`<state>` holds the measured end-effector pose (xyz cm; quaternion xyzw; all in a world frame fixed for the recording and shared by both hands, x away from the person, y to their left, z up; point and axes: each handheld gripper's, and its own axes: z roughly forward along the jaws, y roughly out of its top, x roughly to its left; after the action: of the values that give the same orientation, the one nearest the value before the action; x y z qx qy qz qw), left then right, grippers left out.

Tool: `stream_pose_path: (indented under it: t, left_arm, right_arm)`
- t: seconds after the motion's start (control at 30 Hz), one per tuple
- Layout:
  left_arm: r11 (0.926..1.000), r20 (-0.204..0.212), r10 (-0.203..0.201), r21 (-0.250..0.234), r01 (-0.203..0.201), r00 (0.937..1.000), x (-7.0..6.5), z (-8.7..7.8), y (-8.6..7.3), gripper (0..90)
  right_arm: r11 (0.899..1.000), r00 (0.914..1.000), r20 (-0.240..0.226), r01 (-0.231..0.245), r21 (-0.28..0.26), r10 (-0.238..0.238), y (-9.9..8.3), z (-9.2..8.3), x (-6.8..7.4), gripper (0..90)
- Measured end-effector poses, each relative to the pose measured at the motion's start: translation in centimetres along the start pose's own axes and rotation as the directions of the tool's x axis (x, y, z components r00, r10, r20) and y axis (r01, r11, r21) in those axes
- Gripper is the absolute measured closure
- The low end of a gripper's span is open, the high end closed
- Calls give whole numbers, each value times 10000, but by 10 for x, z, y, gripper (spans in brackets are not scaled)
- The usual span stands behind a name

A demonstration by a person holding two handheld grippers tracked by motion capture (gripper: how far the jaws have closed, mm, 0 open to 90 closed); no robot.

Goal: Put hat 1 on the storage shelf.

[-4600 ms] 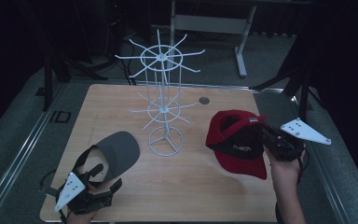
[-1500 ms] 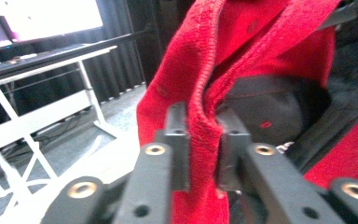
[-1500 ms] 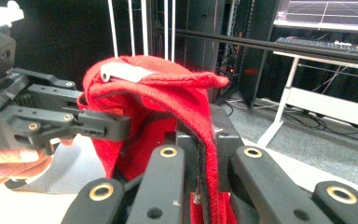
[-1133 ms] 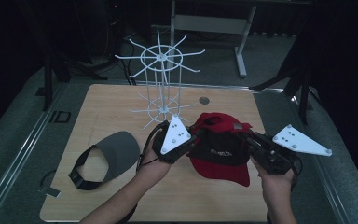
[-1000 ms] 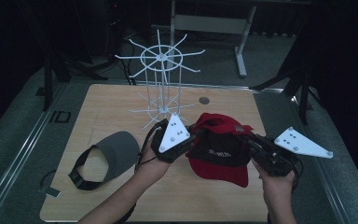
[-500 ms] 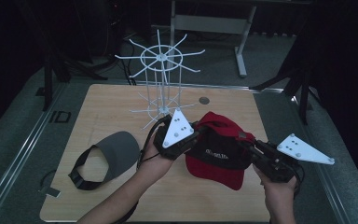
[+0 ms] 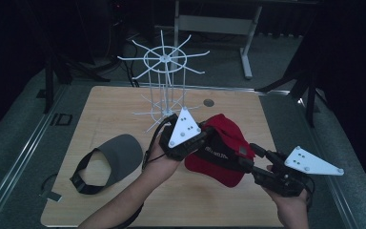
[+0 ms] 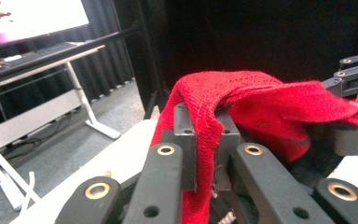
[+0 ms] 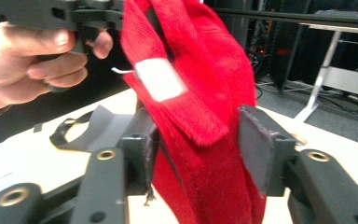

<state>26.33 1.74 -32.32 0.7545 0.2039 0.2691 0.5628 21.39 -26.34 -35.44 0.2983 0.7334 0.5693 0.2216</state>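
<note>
- My left tongs [image 8: 205,154] are clamped on the red cloth cap [image 7: 221,152], lifted over the wooden worktop [image 7: 124,102].
- My right tongs [image 9: 193,140] stand apart around its hanging fabric, brim toward me.

On the wooden table [image 7: 124,210] there are 2 pieces of headwear — 1 red cap [image 7: 224,148] and 1 grey visor [image 7: 116,155]. There is 1 white wire rack [image 7: 164,81] and 1 small dark round spot [image 7: 208,102] on the tabletop behind it. 2 hand-held grippers are in view — the left gripper [image 7: 205,138] and the right gripper [image 7: 255,155] — each topped by 1 grey three-cornered plate.
</note>
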Motion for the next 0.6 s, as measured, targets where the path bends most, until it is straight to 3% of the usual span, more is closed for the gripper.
stream_pose_path:
  t: [0.13,0.33,0.4,0.43,0.5,0.57,0.6]
  left_arm:
    - [10000,152,-61,-21,62,9999,2,-1,1,856]
    - [9999,632,17,-122,-9,9980,3,-3,0,855]
    - [9996,1217,77,-271,-44,9925,5,-5,-1,854]
    - [9996,1212,188,-230,-161,9925,6,-6,-2,854]
    - [9998,1626,159,-170,-133,9866,10,-7,-4,854]
    - [9996,1617,234,-180,-207,9866,11,-8,-5,854]
    - [9996,1932,220,-213,-182,9809,12,-8,-6,854]
  right_arm:
    - [9996,9988,-453,180,-204,-189,1,-5,4,443]
    - [9989,9993,-337,150,-443,-165,7,-10,0,433]
    - [9992,9991,-332,257,-321,-268,9,-8,-3,441]
    - [9990,9986,-408,335,-291,-347,10,-7,-4,459]
    - [9984,9972,-505,546,-165,-554,11,-5,-6,463]
    - [9978,9965,-527,648,-123,-653,12,-4,-6,459]
    - [9974,9958,-565,715,-21,-715,12,-3,-6,446]
